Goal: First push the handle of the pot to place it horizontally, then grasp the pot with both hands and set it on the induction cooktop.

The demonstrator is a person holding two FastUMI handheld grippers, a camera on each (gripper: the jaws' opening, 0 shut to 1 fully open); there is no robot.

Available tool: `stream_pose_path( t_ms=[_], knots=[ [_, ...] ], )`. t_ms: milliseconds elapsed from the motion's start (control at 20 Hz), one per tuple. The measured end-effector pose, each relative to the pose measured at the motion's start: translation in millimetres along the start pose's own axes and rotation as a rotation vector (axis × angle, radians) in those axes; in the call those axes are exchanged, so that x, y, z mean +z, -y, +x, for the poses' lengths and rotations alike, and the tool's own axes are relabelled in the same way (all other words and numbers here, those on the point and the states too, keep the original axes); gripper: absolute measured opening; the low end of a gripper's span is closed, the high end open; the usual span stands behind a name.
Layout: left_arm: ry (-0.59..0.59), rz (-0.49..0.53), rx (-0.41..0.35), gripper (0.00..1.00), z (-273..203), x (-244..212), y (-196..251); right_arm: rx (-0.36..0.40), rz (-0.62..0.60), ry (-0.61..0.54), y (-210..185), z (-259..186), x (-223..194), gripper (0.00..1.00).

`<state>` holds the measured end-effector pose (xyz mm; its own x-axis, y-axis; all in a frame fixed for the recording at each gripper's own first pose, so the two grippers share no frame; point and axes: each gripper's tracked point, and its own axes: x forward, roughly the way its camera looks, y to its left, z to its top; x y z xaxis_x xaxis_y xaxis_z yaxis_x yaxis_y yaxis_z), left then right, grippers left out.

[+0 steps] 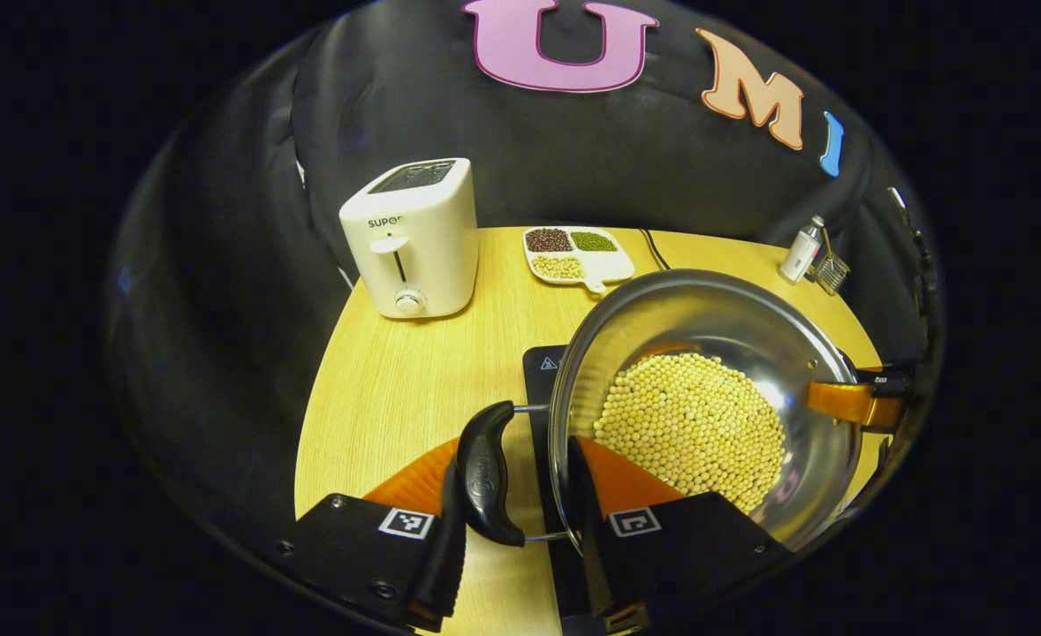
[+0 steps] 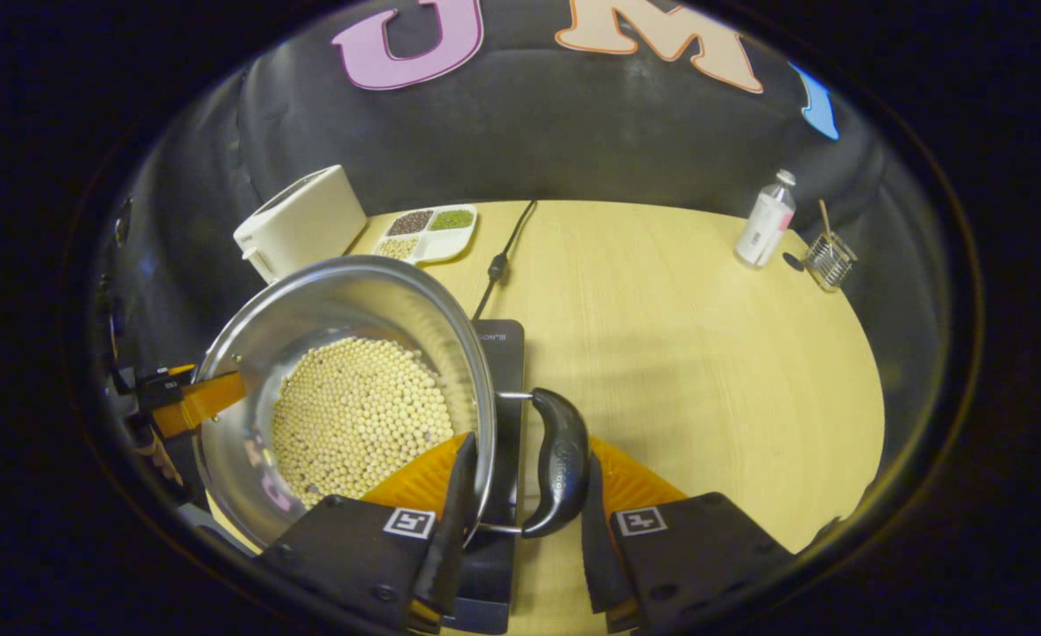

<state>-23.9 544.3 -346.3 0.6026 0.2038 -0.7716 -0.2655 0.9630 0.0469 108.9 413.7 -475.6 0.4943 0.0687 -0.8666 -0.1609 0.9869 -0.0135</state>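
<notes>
A steel pot (image 1: pixel 706 309) half full of pale yellow beans (image 1: pixel 688 424) is over the black induction cooktop (image 1: pixel 540 367); I cannot tell whether it rests on it or hangs above it. In the left gripper view, my left gripper (image 1: pixel 520 459) is shut on the pot, one finger against the black side handle (image 1: pixel 485 477), the other inside the rim. The right gripper view has my right gripper (image 2: pixel 529 450) clamped the same way on the opposite handle (image 2: pixel 560 459) of the pot (image 2: pixel 335 300), with the cooktop (image 2: pixel 498 353) beneath. Each gripper appears at the pot's far side in the other's view.
On the wooden table (image 1: pixel 414 389), a white toaster (image 1: pixel 414 238) stands at the back left, with a divided dish of beans (image 1: pixel 613 265) beside it. A small bottle (image 2: pixel 766 219) and a wire basket (image 2: pixel 828 261) sit back right. The cooktop's cable (image 2: pixel 503 256) runs backwards.
</notes>
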Motion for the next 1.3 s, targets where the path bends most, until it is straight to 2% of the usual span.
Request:
stream_pose_path(
  t_ms=[50,200,250,450,650,750,800,1000,1050,1100,1200,1250,1300],
  knots=[
    [-0.005,0.007,0.010,0.60,0,-1,1,0.006,0.014,-0.020,0,2,-2,0.59],
    [0.017,0.076,0.051,0.70,2,-2,0,0.046,0.080,-0.108,-1,1,-13,0.68],
    [0.004,0.093,0.063,0.75,1,-6,1,0.050,0.097,-0.115,1,1,-12,0.66],
    [-0.046,0.116,0.094,0.83,-7,-13,2,0.075,0.076,-0.098,0,-12,-11,0.70],
    [-0.035,0.120,0.124,0.81,-17,-8,-3,0.107,0.081,-0.054,3,-27,-3,0.70],
    [-0.009,0.132,0.144,0.75,-23,-1,-6,0.122,0.093,-0.051,5,-34,-2,0.70],
    [0.003,0.143,0.154,0.79,-27,3,-7,0.124,0.101,-0.042,8,-37,1,0.69],
    [0.050,0.178,0.192,0.78,-43,17,-7,0.135,0.123,-0.011,21,-53,8,0.68],
    [0.063,0.181,0.190,0.78,-48,20,-3,0.129,0.119,-0.006,28,-58,7,0.67],
    [0.074,0.183,0.183,0.78,-54,23,6,0.130,0.120,0.003,34,-61,7,0.62],
    [0.099,0.174,0.144,0.78,-65,27,28,0.137,0.125,0.015,43,-65,5,0.66],
    [0.105,0.156,0.132,0.77,-70,26,39,0.139,0.119,0.019,50,-66,1,0.60],
    [0.106,0.129,0.119,0.76,-74,25,52,0.140,0.103,0.013,58,-66,-3,0.60]
  ],
)
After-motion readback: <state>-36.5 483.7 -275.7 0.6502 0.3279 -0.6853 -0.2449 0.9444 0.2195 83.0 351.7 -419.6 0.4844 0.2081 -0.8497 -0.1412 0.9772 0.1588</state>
